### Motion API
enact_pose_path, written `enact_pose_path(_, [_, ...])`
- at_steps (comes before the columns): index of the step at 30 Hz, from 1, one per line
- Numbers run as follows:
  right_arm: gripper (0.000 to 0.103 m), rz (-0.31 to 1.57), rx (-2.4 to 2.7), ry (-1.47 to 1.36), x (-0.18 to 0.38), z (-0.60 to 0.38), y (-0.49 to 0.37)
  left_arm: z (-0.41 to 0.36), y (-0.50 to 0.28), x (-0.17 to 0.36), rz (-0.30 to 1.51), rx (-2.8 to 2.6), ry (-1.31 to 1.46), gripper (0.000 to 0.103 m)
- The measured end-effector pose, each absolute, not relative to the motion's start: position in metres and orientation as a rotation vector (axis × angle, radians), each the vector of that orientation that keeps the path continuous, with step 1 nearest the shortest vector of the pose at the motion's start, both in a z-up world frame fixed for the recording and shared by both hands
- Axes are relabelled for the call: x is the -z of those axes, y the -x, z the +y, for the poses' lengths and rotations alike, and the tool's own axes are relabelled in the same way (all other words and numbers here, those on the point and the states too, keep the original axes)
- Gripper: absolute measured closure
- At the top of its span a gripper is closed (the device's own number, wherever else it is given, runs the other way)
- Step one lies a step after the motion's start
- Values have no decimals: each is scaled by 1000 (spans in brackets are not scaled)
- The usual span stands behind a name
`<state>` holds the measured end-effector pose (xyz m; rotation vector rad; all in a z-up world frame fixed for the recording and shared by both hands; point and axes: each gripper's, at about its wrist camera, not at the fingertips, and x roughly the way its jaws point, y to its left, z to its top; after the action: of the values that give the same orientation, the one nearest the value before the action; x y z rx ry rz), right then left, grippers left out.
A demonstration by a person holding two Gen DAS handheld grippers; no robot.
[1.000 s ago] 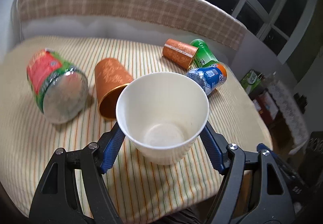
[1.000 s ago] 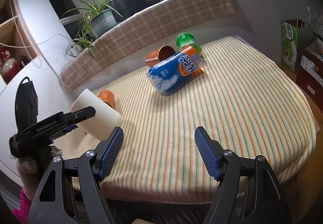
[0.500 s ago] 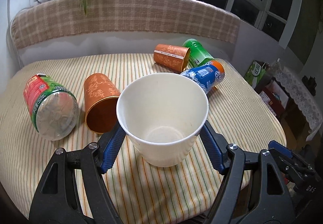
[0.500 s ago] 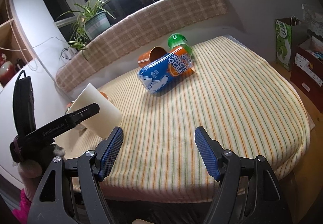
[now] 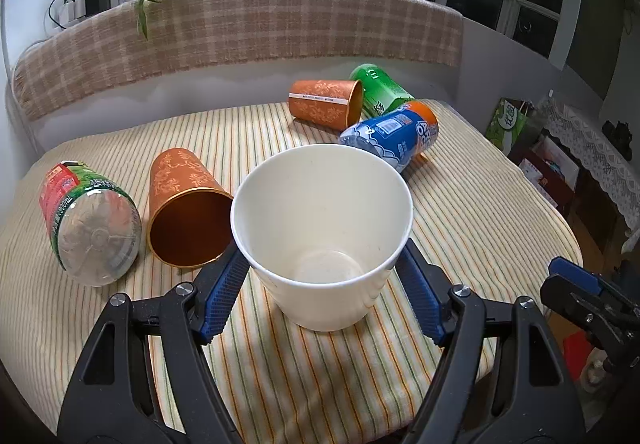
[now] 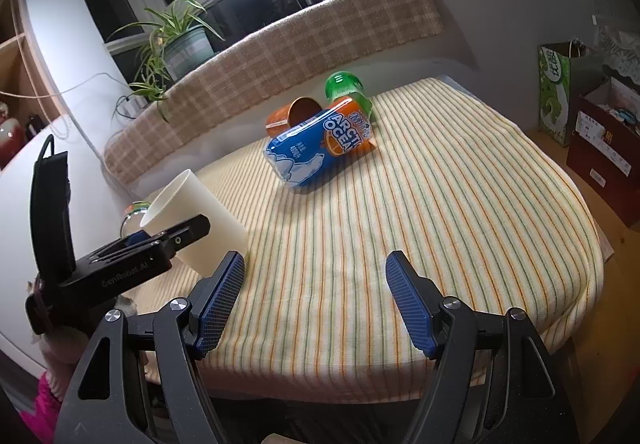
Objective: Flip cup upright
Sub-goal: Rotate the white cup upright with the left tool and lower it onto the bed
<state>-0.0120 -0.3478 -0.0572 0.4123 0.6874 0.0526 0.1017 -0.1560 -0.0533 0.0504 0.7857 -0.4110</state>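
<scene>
— White paper cup [image 5: 322, 232] is sitting pinched between the left gripper [image 5: 322, 282] pads, tilted, mouth facing the camera, base nearing the striped tablecloth [image 5: 460, 211].
— Which step?
— Tipping it upright, I judge; next it's needing a level base, then release.
— Right gripper [image 6: 316, 298]?
— Spread, holding nothing.
— Neighbours?
— Glossy orange cup [image 5: 186, 211] is lying at nine o'clock.

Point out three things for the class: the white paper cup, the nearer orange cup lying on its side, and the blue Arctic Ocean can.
white paper cup [image 5: 320, 203]: left wrist view, inner wall.
nearer orange cup [image 5: 176, 175]: left wrist view, patterned side.
blue Arctic Ocean can [image 6: 320, 145]: right wrist view, blue label.
</scene>
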Motion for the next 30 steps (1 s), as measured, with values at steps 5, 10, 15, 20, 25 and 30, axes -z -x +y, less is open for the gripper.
enact_pose_path(5, [30, 690, -51, -413, 58, -348, 12, -161, -100, 56, 791, 423, -66, 27])
enact_pose_path(10, [30, 690, -50, -413, 58, -348, 12, -164, -97, 58, 784, 425, -84, 27])
enact_pose_path(15, [30, 692, -51, -412, 59, -348, 13, -163, -97, 58, 785, 430, -83, 27])
enact_pose_path(20, [30, 692, -51, -410, 58, -347, 14, -162, -96, 58, 796, 445, -52, 26])
enact_pose_path(25, [30, 690, -50, -404, 57, -345, 15, -161, -94, 58, 798, 455, -47, 23])
enact_pose_path(30, [30, 690, -50, -404, 56, -344, 15, -155, -95, 57, 808, 458, -18, 11])
